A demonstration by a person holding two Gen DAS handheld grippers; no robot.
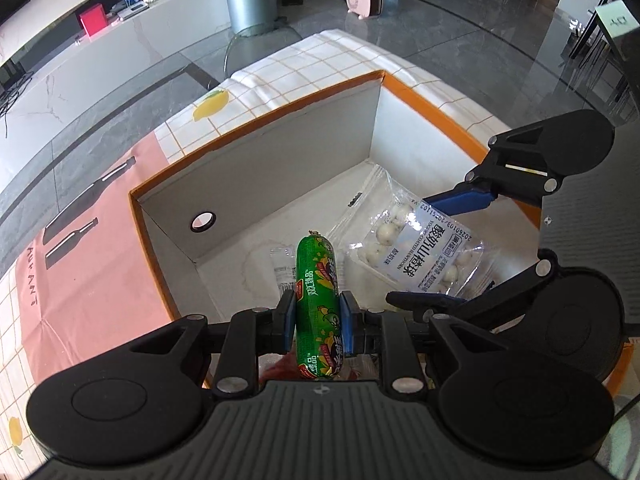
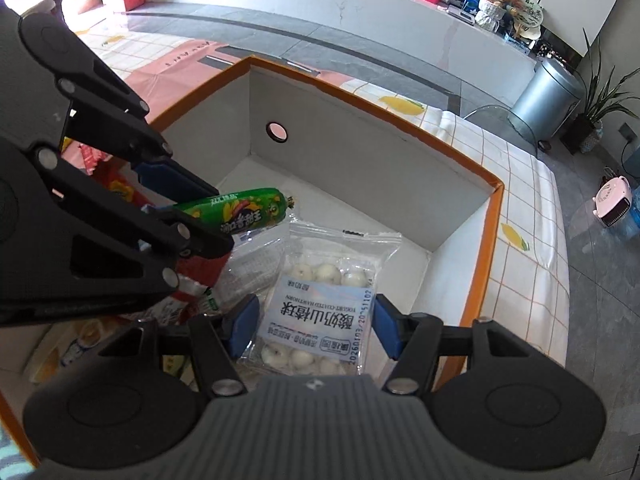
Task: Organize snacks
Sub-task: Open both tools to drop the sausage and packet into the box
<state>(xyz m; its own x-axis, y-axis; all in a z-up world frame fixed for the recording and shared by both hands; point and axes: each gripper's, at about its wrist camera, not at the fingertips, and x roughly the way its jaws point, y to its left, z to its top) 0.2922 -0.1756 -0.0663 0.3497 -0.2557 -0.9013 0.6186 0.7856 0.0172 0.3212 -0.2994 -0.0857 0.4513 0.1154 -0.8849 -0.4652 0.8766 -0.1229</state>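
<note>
An orange-rimmed cardboard box (image 1: 260,128) with white inside walls (image 2: 360,168) stands on the tablecloth. My left gripper (image 1: 318,320) is shut on a green sausage stick (image 1: 318,280), holding it upright over the box's near part. In the right wrist view the same sausage (image 2: 240,210) sticks out sideways from the left gripper (image 2: 222,218). My right gripper (image 2: 316,328) is shut on a clear bag of white coated balls (image 2: 320,312), its blue pads (image 2: 244,328) pressing the bag's two sides. This bag (image 1: 420,252) hangs inside the box, right of the sausage, between the right gripper's (image 1: 412,250) fingers.
A small clear packet (image 1: 280,268) lies on the box floor. Red and yellow snack packets (image 2: 116,188) are piled at the box's left end. A checked cloth with lemons (image 1: 304,68) covers the table, whose far edge drops to a grey floor with a silver bin (image 2: 548,92).
</note>
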